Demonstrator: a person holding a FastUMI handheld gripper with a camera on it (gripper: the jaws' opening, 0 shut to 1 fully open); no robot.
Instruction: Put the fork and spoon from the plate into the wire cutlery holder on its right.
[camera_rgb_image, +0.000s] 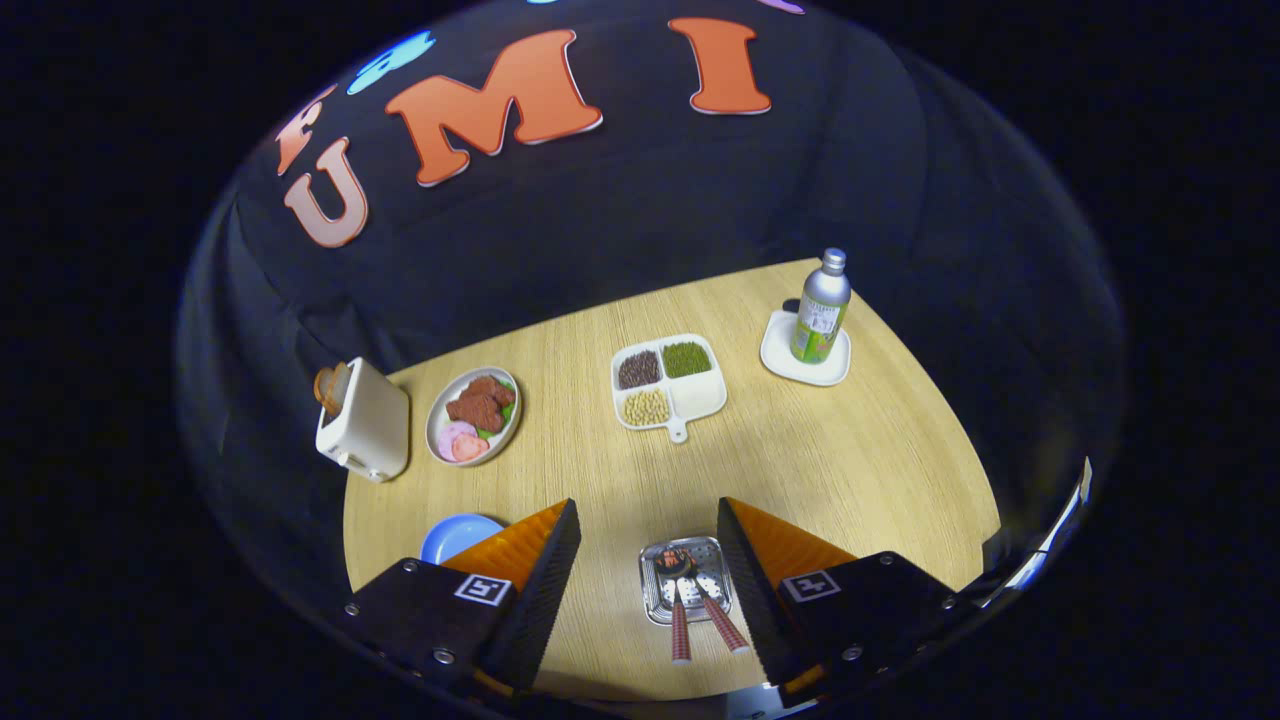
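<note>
Above a light wooden table (800, 470), high up, hovers the gripper (648, 522), jaws spread wide apart and clamped on nothing. Between the two fingers, nearer the right one and close to the near edge of the table, sits a small square metal plate (654, 590) with a perforated floor. Across that plate lie two pieces of cutlery side by side with striped red handles: one (680, 625) on the left, the other (722, 622) on the right, heads resting on the plate at its far side, handles sticking out over its near rim toward the camera. Cannot tell which is the fork and which the spoon; the heads are too small and dark to read.

Just left of the left finger, partly hidden behind it, peeks a blue dish (455, 536). Farther off, at the left, stands a white toaster (366, 430) with a slice of bread (331, 387) poking from its top. Right beside it rests a round plate of food (474, 416), brown pieces and pink slices on green. Near the middle, well beyond the fingers, lies a white divided tray (700, 398) with a short handle, three compartments filled with dark, green and pale grains, the fourth bare. At the far right stands an upright metal bottle (824, 305) on a white square coaster (805, 368).
</note>
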